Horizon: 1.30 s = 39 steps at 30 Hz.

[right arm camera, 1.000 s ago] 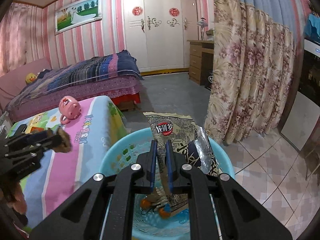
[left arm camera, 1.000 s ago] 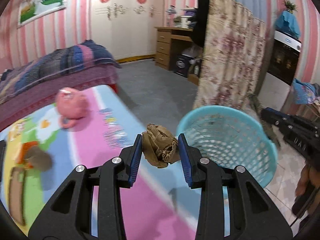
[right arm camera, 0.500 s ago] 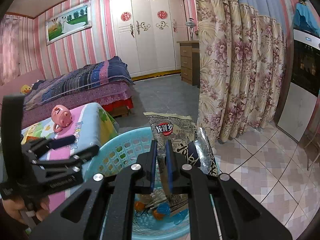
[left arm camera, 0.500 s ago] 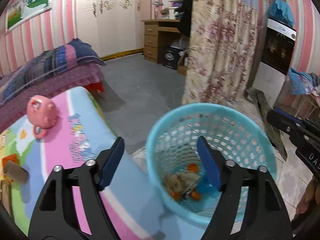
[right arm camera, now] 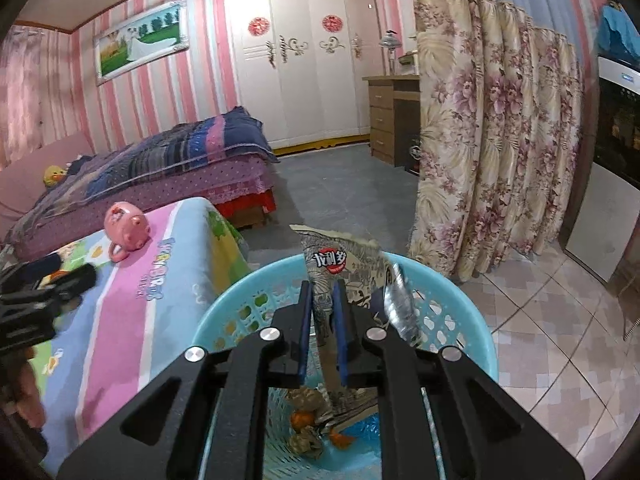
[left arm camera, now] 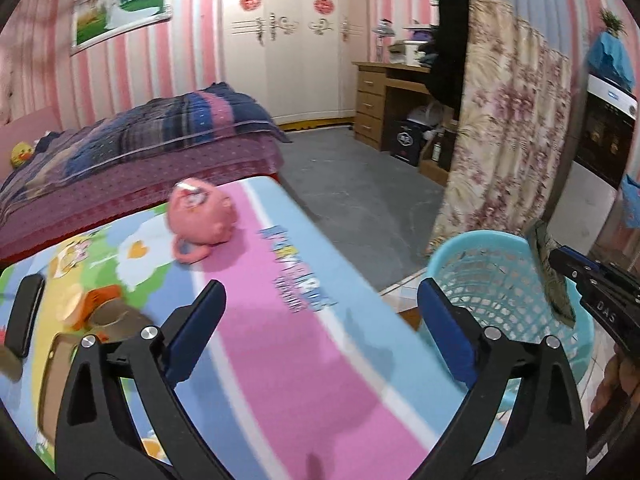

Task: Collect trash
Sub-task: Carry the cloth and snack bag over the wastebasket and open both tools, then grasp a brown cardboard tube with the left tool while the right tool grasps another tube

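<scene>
My left gripper hangs over the cartoon-print tablecloth, its jaws opening wide with nothing between them. Right of the table stands the light blue mesh basket. Over the basket my right gripper has its jaws opening, and the printed snack bag stands loose between the pads. A crumpled brown wad and orange scraps lie at the basket's bottom. A blurred brown scrap rests on the cloth at the left. The right gripper's tip and the bag show at the basket's far rim.
A pink piggy bank sits at the table's far end, and a black flat object lies at its left edge. Behind it is a bed. A floral curtain hangs beyond the basket, on a tiled floor.
The left gripper let the brown wad fall into the basket, opened wide and swung back left over the table. The right gripper's jaws have parted slightly around the snack bag.
</scene>
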Tool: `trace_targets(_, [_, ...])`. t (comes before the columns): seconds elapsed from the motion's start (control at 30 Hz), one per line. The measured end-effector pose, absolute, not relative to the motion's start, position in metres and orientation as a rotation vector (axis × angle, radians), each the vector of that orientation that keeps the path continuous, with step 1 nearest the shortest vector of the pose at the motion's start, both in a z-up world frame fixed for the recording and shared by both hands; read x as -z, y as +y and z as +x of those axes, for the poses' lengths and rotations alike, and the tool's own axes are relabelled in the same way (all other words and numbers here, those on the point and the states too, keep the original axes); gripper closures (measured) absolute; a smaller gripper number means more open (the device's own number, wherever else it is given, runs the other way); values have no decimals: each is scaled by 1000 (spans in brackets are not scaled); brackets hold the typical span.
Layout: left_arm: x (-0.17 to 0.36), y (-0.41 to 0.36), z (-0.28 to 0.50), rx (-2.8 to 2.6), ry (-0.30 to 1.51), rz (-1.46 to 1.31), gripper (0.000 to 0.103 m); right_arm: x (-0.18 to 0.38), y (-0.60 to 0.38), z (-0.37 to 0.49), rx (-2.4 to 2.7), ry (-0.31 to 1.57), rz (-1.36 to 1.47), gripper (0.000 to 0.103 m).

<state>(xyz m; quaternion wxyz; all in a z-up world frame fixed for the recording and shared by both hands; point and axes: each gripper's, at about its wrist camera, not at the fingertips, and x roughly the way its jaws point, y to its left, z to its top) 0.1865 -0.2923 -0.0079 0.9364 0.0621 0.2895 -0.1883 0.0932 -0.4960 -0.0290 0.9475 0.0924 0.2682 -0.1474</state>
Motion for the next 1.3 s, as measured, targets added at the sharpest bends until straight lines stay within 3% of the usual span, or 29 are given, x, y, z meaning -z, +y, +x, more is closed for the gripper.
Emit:
trace_targets(0.03, [8,-288,186,377,591,127,9,29,-495,94,309,546,184,46])
trace_targets(0.07, [7,-283,186,368,590,129,9,30,-494,94,318,541,178,38])
trace_targets(0.17, [5,-265,184,342,584,129,9,29,-491,97,357,561,141,33])
trace_targets(0.23, [3,-252,181,327,582,123,9,27,-489,96,384,559,122,17])
trace_targets(0.37, [-2,-225,174,286,572,121,7,18,-479,96,376,542,94,14])
trace_targets(0.43, [-5,-208,170,259,568,118,6,9,-468,95,354,516,73,7])
trace_targets(0.93, [-4,-31,182,-38,577,21,6,-1,-337,133,112,528,-42,6])
trace_targets(1.3, [45,73,221,-218,724,-58,6,17,-267,159,65,575,-75,6])
